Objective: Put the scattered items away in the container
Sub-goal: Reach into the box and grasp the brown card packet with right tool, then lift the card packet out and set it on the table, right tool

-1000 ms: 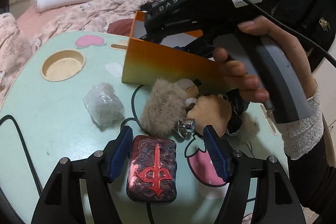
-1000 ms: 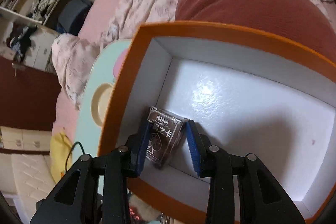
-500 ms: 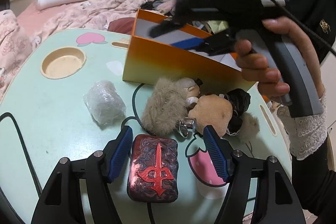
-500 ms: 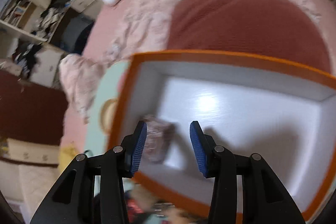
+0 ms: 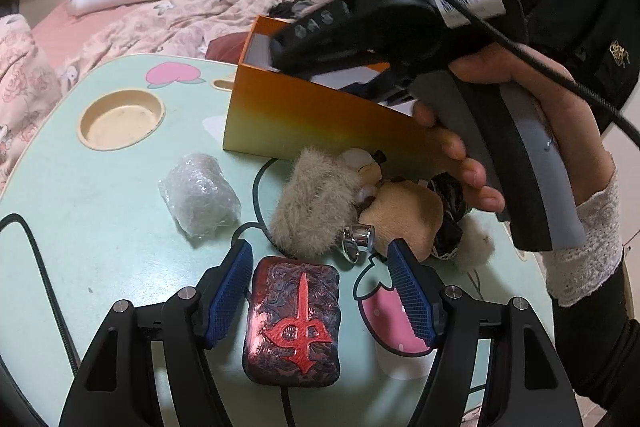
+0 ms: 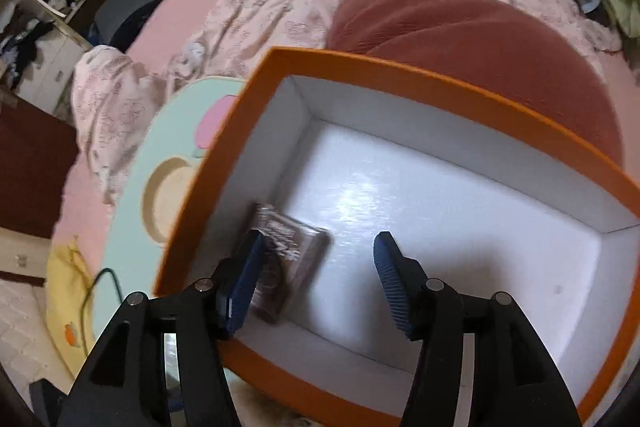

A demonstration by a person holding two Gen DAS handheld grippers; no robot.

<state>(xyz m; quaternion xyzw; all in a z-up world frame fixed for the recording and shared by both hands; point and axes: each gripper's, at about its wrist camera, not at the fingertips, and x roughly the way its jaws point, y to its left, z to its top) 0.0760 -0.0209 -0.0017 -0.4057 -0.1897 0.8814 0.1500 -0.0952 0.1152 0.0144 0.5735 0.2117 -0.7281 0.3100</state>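
Our right gripper (image 6: 320, 275) points down into the orange box (image 6: 420, 95), and its jaws are opening. The card case (image 6: 288, 247) lies on the white floor of the box near the left wall, just beside the left pad, and nothing presses on it. Our left gripper (image 5: 320, 291) hovers over the table (image 5: 100, 219) with jaws apart. The red tile (image 5: 294, 321) lies between its fingers, untouched. The plush (image 5: 316, 203) and the wrapped bundle (image 5: 198, 199) wait before the box.
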